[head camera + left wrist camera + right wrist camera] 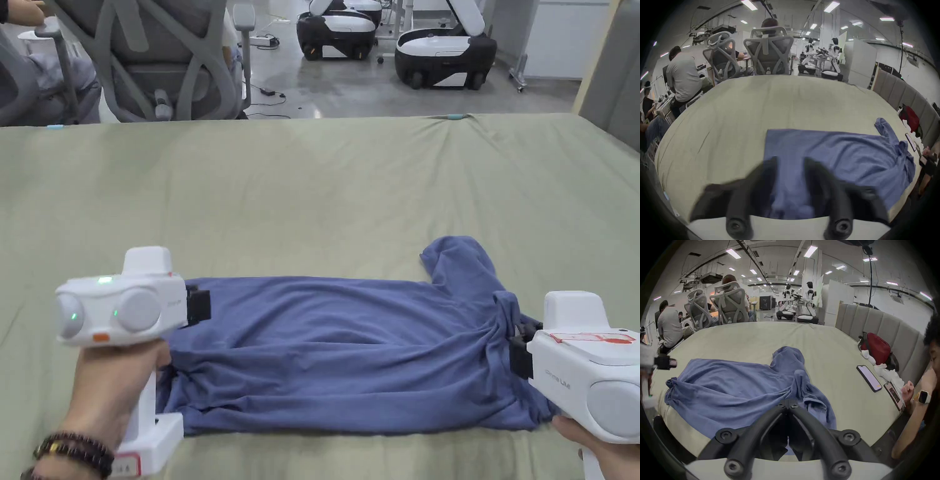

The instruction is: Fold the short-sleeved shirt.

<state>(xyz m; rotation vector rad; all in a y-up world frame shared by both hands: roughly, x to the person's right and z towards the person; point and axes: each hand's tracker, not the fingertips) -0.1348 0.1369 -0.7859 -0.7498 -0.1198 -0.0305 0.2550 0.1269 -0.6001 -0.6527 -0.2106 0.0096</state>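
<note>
Blue shirt [350, 350] spread on a green-sheeted bed [312, 187].
Right gripper [788, 402] fingers clamp the shirt's collar end; left gripper [790, 164] fingers stand apart over its hem.

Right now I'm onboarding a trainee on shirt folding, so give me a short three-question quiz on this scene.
1. True or false: the right gripper is shut on the blue shirt.
2. The left gripper stands: A) open over the shirt's edge; B) on the phone; C) off the bed.
3. Fill in: the loose sleeve lies toward the ___ gripper's side.

Key: 1 true; 2 A; 3 right.
</note>
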